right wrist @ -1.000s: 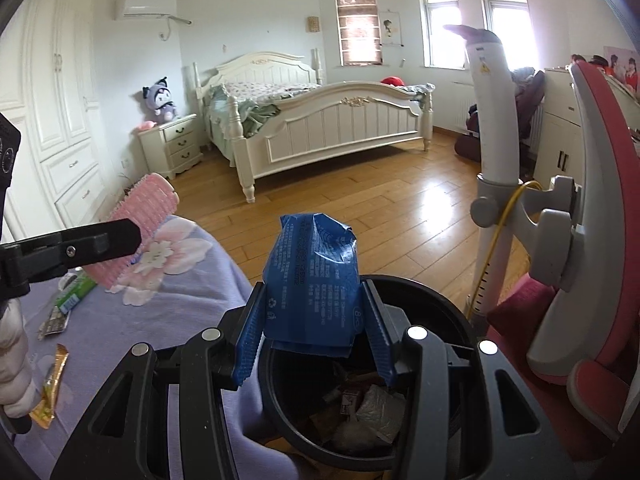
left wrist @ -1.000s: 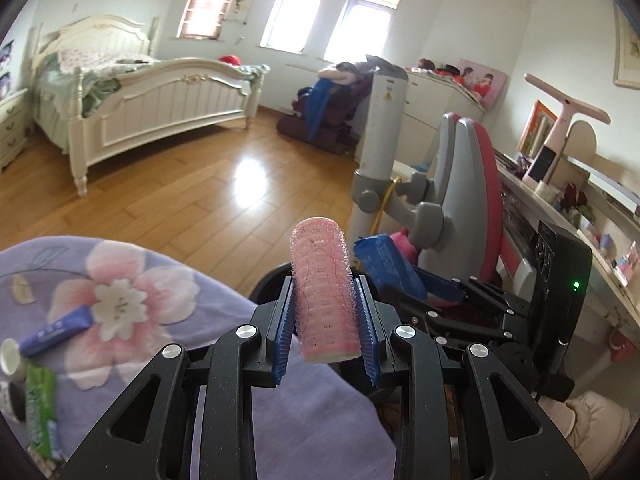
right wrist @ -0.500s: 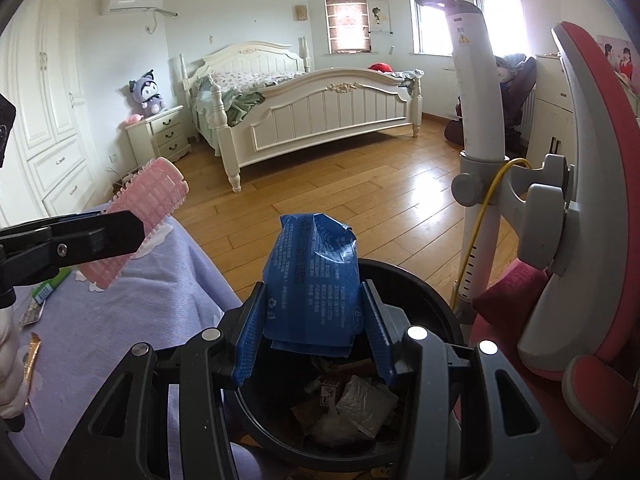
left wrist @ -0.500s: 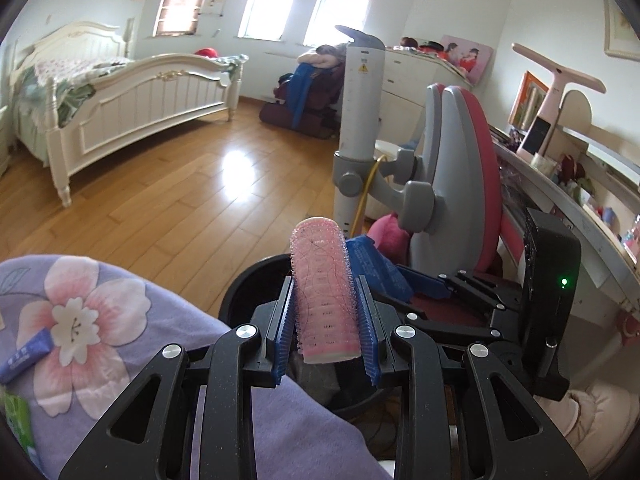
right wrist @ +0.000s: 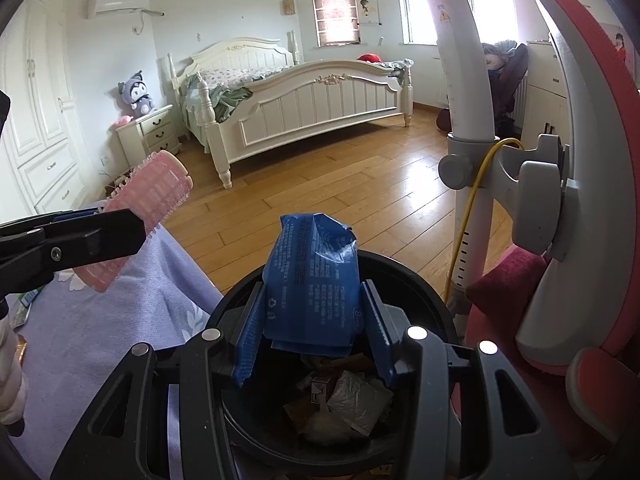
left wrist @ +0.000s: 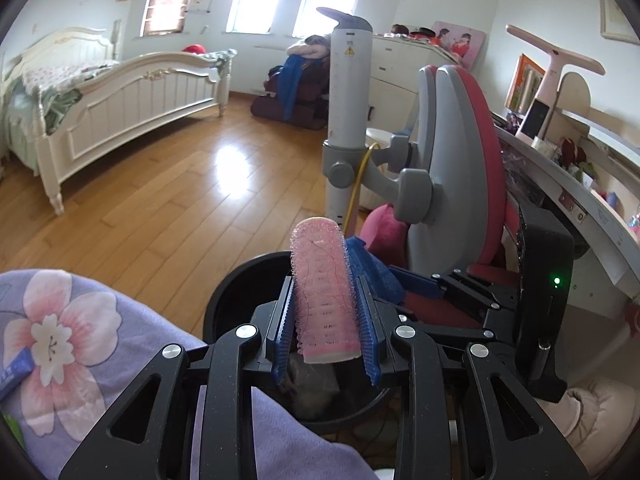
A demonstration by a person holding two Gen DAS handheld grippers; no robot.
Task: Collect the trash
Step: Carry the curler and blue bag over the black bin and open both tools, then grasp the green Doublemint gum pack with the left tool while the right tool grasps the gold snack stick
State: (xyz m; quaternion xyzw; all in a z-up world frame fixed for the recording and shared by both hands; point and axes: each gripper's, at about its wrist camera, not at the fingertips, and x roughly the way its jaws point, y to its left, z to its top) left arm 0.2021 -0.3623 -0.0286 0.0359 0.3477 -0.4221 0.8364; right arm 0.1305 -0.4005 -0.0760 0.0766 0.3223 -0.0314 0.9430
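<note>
My left gripper (left wrist: 324,308) is shut on a pink hair roller (left wrist: 323,292) and holds it over the near rim of a black trash bin (left wrist: 232,296). The roller also shows in the right wrist view (right wrist: 148,216), left of the bin. My right gripper (right wrist: 312,320) is shut on a crumpled blue wrapper (right wrist: 312,280) and holds it above the open black bin (right wrist: 416,280), which has wrappers and paper scraps (right wrist: 352,396) inside. The right gripper's blue pad and wrapper (left wrist: 372,268) sit just right of the roller in the left wrist view.
A lavender floral cloth (left wrist: 80,344) covers the surface left of the bin, with small wrappers (left wrist: 16,364) on it. A grey and red chair (left wrist: 460,168) and a white pole (left wrist: 346,120) stand right of the bin. A white bed (right wrist: 304,96) stands across the wooden floor.
My left gripper has carried the roller rightward from over the cloth to over the bin's rim. My right gripper has kept the blue wrapper above the bin and drawn a little closer.
</note>
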